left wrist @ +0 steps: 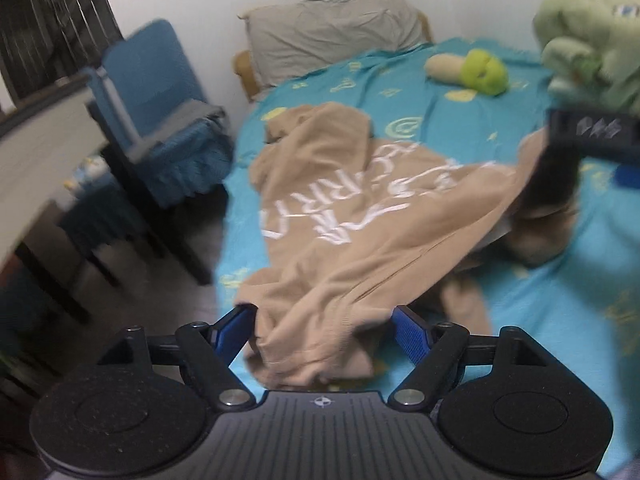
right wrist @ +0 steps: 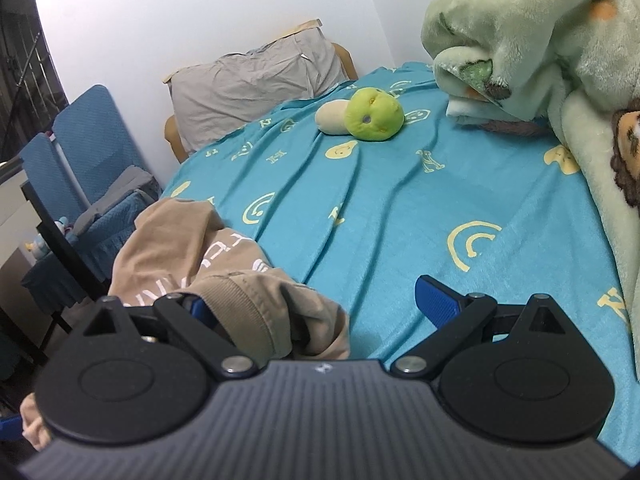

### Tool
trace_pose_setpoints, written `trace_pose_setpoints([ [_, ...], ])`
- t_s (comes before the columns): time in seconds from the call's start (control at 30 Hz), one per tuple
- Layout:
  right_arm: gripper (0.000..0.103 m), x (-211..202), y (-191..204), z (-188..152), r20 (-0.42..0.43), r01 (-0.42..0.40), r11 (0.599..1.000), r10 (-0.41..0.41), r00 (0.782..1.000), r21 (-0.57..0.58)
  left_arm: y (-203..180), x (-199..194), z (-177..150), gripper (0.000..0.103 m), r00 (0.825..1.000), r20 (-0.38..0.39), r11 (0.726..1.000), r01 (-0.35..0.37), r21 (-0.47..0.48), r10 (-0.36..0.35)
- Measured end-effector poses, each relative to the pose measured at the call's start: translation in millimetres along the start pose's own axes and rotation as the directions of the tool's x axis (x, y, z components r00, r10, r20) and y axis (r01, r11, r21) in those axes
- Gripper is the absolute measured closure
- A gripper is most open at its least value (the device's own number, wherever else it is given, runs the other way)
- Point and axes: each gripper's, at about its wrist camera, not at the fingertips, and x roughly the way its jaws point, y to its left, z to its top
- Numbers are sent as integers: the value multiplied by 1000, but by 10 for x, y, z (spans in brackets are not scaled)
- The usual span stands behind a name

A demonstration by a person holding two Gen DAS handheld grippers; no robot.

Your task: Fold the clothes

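A tan sweatshirt (left wrist: 340,216) with white lettering lies rumpled on the blue bedspread (left wrist: 460,112). In the left wrist view my left gripper (left wrist: 326,326) is open, its blue pads either side of the garment's bunched hem. The right gripper's body (left wrist: 592,132) shows at the upper right, over the raised far edge of the sweatshirt. In the right wrist view my right gripper (right wrist: 316,300) is open, with a ribbed cuff of the sweatshirt (right wrist: 248,300) lying over its left finger. The right pad (right wrist: 436,300) stands free above the bedspread (right wrist: 400,200).
A grey pillow (left wrist: 332,36) leans at the bed's head. A green and cream plush toy (right wrist: 364,114) lies on the bedspread. A pale green fleece blanket (right wrist: 540,40) is heaped at the right. A blue covered chair (left wrist: 156,112) and a dark table (left wrist: 48,152) stand left of the bed.
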Motion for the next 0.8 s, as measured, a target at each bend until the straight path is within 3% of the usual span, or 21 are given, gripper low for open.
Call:
trace_pose_setpoints([
  [0.1,4,-18,-11,8,14,-3,1000,3,1000,6,21,33,36,19,991,31,991,-133,4,133],
  [0.23,4,-88,-33,35,67,-6,1000,5,998,24,154,68,72,19,990,22,989,-138,-59,139],
  [0.5,4,-137,-24,49,100,-3,1000,1,995,20,-68,283,-32,16,979,-69,972,-182,147,194],
  [0.57,4,-142,-7,48,104,-2,1000,1,995,6,-82,307,-33,16,973,-56,965,-215,153,226],
  [0.67,4,-76,47,22,63,22,999,-19,998,-50,52,284,30,15,958,-30,957,-284,66,286],
  [0.8,4,186,69,-112,-118,92,986,-109,987,-140,426,106,114,14,941,30,925,-326,-193,338],
])
